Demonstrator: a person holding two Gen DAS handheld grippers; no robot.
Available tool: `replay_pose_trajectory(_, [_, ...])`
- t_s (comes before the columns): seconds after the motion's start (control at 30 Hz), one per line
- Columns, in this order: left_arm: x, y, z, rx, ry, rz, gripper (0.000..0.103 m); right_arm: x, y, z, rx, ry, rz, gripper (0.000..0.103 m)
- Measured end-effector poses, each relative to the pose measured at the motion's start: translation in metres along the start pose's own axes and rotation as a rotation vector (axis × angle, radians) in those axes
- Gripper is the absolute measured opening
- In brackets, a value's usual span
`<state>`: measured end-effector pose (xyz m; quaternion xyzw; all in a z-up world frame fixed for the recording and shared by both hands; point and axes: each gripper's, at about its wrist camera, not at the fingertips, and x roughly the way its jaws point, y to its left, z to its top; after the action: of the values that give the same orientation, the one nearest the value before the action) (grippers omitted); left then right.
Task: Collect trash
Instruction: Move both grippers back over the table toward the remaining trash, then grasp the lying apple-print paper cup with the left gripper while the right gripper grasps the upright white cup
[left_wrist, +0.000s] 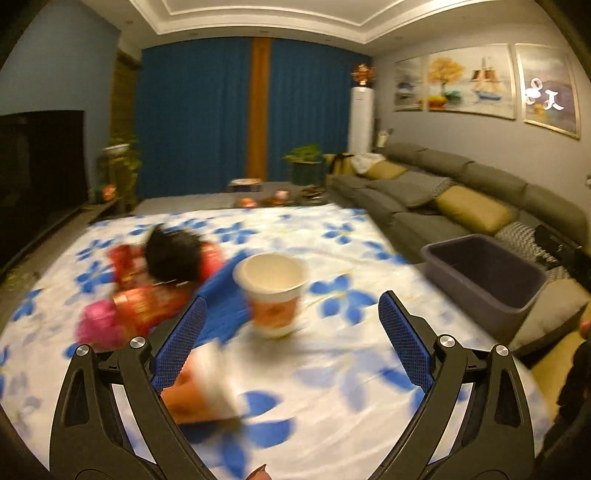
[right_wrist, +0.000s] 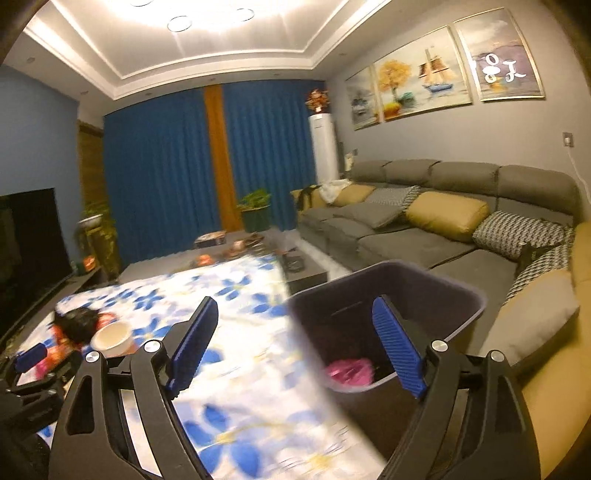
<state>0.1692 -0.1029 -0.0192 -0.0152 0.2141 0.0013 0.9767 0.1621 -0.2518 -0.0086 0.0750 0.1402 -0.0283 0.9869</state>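
A floral cloth (left_wrist: 369, 229) covers the table. On it stands a cream paper cup (left_wrist: 273, 288) with an orange label, just ahead of my open left gripper (left_wrist: 292, 299) and between the lines of its fingers, untouched. Left of the cup lie red wrappers (left_wrist: 147, 299), a black crumpled thing (left_wrist: 170, 251) and a pink bag (left_wrist: 96, 325). A blurred orange and white scrap (left_wrist: 207, 387) lies near the left finger. My right gripper (right_wrist: 295, 301) is open and empty over the dark bin (right_wrist: 461, 291), which holds a pink crumpled bag (right_wrist: 349, 371). The cup (right_wrist: 112, 334) shows far left.
The bin (left_wrist: 484, 273) stands off the table's right edge, against a grey sofa (right_wrist: 424, 236) with yellow cushions. A dark television (left_wrist: 40, 173) fills the left. A low coffee table (right_wrist: 306, 269) with clutter sits beyond the cloth. Blue curtains close the far wall.
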Motion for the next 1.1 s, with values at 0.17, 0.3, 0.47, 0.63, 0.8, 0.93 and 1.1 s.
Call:
replay_pose_trajectory(0.17, [-0.013,0.042,-0.020,-0.042,0.036,0.079,0.092,-0.010,0.033,-0.017,-0.027,0.025,0.046,0.084])
replay_pose_trajectory(0.3, [-0.015,0.059,-0.030,-0.069,0.067,0.097,0.092,-0.013,0.053,-0.030,-0.019,0.062,0.089,0.084])
replay_pose_trajectory(0.47, [-0.012,0.061,-0.033,-0.085,0.089,0.094,0.092,-0.017,0.065,-0.036,-0.018,0.085,0.115,0.084])
replay_pose_trajectory(0.63, [0.003,0.058,-0.036,-0.081,0.127,0.109,0.092,-0.017,0.072,-0.041,-0.026,0.095,0.124,0.084])
replay_pose_trajectory(0.8, [0.019,0.067,-0.039,-0.104,0.179,0.125,0.092,-0.013,0.081,-0.046,-0.039,0.105,0.136,0.084])
replay_pose_trajectory(0.93, [0.029,0.073,-0.041,-0.132,0.218,0.103,0.092,-0.009,0.087,-0.049,-0.043,0.115,0.150,0.084])
replay_pose_trajectory(1.1, [0.035,0.081,-0.043,-0.163,0.249,0.080,0.089,-0.005,0.091,-0.051,-0.053,0.129,0.162,0.084])
